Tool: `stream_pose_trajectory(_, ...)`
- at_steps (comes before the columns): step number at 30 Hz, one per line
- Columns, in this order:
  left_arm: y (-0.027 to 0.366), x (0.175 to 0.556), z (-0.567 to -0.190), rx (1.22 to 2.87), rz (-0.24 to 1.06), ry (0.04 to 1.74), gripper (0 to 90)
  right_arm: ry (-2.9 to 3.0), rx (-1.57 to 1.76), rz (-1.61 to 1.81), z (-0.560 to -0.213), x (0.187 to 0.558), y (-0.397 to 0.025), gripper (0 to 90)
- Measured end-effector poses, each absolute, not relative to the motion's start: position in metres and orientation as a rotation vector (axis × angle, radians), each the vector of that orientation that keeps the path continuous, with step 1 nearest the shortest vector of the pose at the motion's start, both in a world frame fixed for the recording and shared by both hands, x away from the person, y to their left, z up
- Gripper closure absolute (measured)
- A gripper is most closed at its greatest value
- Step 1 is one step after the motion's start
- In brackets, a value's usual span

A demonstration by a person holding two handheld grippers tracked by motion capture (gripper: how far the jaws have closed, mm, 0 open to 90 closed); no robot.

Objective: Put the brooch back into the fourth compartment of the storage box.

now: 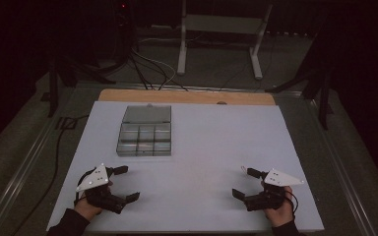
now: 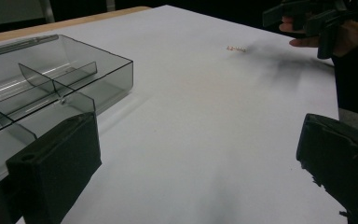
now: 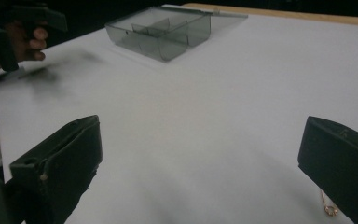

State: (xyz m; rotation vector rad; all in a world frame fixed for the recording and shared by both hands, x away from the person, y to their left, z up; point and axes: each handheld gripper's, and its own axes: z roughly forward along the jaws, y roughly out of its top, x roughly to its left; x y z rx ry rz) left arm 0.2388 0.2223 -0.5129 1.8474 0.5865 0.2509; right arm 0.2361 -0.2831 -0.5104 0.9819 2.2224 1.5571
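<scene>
A smoky clear compartment box (image 1: 144,130) sits open on the white board, left of centre, with its lid folded back. In the left gripper view the box (image 2: 51,79) lies just past the left jaw. It stands farther off in the right gripper view, box (image 3: 163,30). My left gripper (image 1: 129,183) is open near the front left edge, with nothing between its jaws (image 2: 200,140). My right gripper (image 1: 240,182) is open at the front right, likewise empty (image 3: 205,140). A tiny gold-pink piece (image 3: 327,205) lies on the board by its right jaw, also seen as a small piece (image 2: 236,48).
The white board (image 1: 202,147) lies on a wooden table whose far edge (image 1: 187,96) shows behind it. Beyond are a metal stand (image 1: 221,39) and cables (image 1: 147,69) on the floor. The other hand's gripper (image 2: 317,14) and gripper (image 3: 23,18) appear far off.
</scene>
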Motion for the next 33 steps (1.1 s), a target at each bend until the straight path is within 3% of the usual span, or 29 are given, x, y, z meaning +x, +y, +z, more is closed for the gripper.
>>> stream_pose_trajectory(13, 0.219, 0.243, -0.512, 1.834, 0.258, 0.592, 1.3, 2.311, 0.970, 1.493, -0.513, 0.235, -0.281, 0.0)
stream_pose_trajectory(33, 0.224, 0.240, -0.513, 1.818, 0.256, 0.601, 1.3, 2.168, 0.974, 1.557, -0.473, 0.239, -0.270, 0.0)
